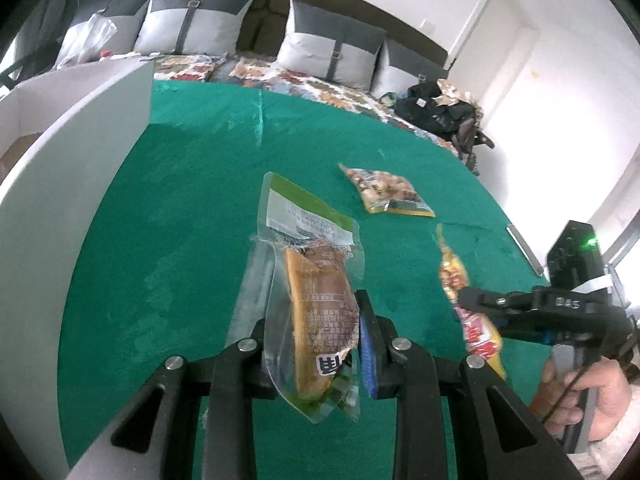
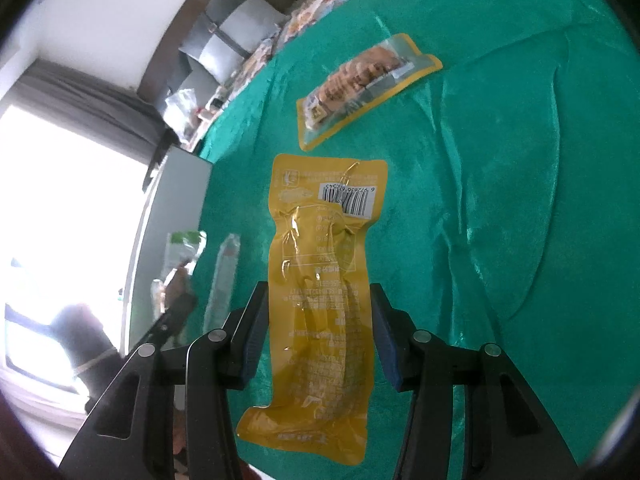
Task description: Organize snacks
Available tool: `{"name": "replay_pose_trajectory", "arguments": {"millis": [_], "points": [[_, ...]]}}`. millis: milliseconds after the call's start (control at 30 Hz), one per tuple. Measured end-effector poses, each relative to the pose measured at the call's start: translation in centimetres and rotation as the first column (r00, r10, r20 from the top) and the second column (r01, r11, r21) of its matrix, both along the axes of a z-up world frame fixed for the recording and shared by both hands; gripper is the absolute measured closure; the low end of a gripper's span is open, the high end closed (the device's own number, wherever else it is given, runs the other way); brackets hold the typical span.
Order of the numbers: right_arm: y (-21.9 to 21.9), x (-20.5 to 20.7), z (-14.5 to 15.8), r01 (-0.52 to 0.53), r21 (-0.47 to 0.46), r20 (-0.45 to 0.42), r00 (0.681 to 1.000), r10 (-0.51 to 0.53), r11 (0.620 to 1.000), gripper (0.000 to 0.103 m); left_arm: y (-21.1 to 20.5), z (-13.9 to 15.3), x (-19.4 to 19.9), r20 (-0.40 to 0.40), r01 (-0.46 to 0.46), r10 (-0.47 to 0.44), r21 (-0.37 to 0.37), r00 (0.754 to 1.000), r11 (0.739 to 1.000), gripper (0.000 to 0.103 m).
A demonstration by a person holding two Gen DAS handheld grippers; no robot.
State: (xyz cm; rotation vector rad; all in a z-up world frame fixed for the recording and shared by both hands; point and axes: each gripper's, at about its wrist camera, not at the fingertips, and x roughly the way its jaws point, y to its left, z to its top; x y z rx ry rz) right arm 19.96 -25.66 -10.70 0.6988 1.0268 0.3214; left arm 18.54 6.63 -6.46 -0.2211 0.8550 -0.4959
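In the left wrist view my left gripper (image 1: 316,332) is shut on a clear, green-topped packet (image 1: 316,280) with a brown snack inside, held above the green cloth (image 1: 180,200). To the right, a hand (image 1: 592,396) holds my right gripper (image 1: 480,308), which grips a long yellow packet (image 1: 480,336). In the right wrist view the right gripper (image 2: 318,332) has its blue pads on both long edges of that yellow packet (image 2: 320,300), barcode end forward. A yellow-edged pack of nuts (image 1: 388,192) (image 2: 364,80) lies flat on the cloth beyond both grippers.
A tall white box (image 1: 60,200) (image 2: 172,220) stands at the cloth's left edge. A clear narrow wrapper (image 2: 224,280) lies beside it. Behind the table is a sofa with grey cushions (image 1: 332,40) and a black bag (image 1: 440,108).
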Motion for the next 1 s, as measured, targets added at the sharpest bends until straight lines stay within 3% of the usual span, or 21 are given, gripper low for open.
{"name": "replay_pose_trajectory", "arguments": {"millis": [233, 433, 700, 867, 1000], "points": [[2.4, 1.5, -0.2, -0.046, -0.059, 0.000, 0.999, 0.047, 0.997, 0.052, 0.9, 1.4, 0.0, 0.030, -0.004, 0.005, -0.016, 1.000, 1.000, 0.075], [5.4, 2.9, -0.1, -0.099, -0.047, 0.020, 0.995, 0.100, 0.994, 0.052, 2.3, 2.7, -0.4, 0.056, -0.027, 0.030, -0.054, 0.998, 0.998, 0.075], [10.2, 5.1, 3.1, -0.190, -0.063, 0.095, 0.976, 0.195, 0.980, 0.052, 6.5, 7.2, -1.6, 0.070, -0.083, 0.101, -0.221, 0.992, 0.972, 0.075], [15.3, 7.4, 8.3, -0.290, -0.046, 0.210, 0.933, 0.293, 0.956, 0.052, 12.0, 11.4, -2.5, 0.077, -0.171, 0.206, -0.321, 0.976, 0.932, 0.075], [22.2, 9.1, 13.3, -0.416, -0.028, 0.310, 0.861, 0.404, 0.909, 0.052, 18.3, 13.7, -3.5, 0.061, -0.299, 0.339, -0.344, 0.939, 0.890, 0.075]]}}
